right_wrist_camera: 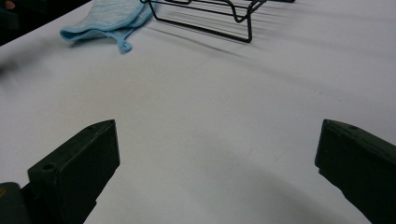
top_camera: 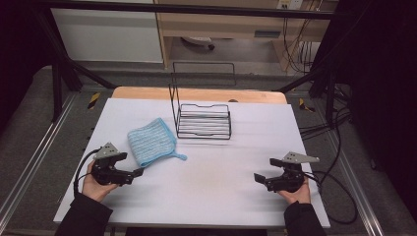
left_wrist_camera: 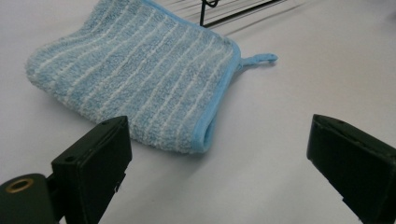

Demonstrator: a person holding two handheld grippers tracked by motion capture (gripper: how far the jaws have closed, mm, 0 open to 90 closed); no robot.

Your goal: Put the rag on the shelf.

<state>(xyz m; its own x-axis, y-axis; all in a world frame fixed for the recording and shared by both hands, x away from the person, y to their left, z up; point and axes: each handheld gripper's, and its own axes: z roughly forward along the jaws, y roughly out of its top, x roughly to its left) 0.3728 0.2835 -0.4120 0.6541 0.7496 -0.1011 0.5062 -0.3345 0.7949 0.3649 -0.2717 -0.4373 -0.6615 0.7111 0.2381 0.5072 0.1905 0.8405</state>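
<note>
Left claw: released, jaws spread wide, resting low by the table.
Cloth: folded blue striped square, just ahead of the left claw's jaws, touching neither.
Right claw: released, well apart from the cloth.
Rack: black wire, beyond the cloth.
Step in hand: likely reaching for the cloth.
Good practice: the left claw should close over the near folded edge, catching every layer.

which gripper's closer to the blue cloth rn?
Left. The left gripper sits just short of the blue cloth, jaws open toward it; the right gripper is far across the table.
</note>
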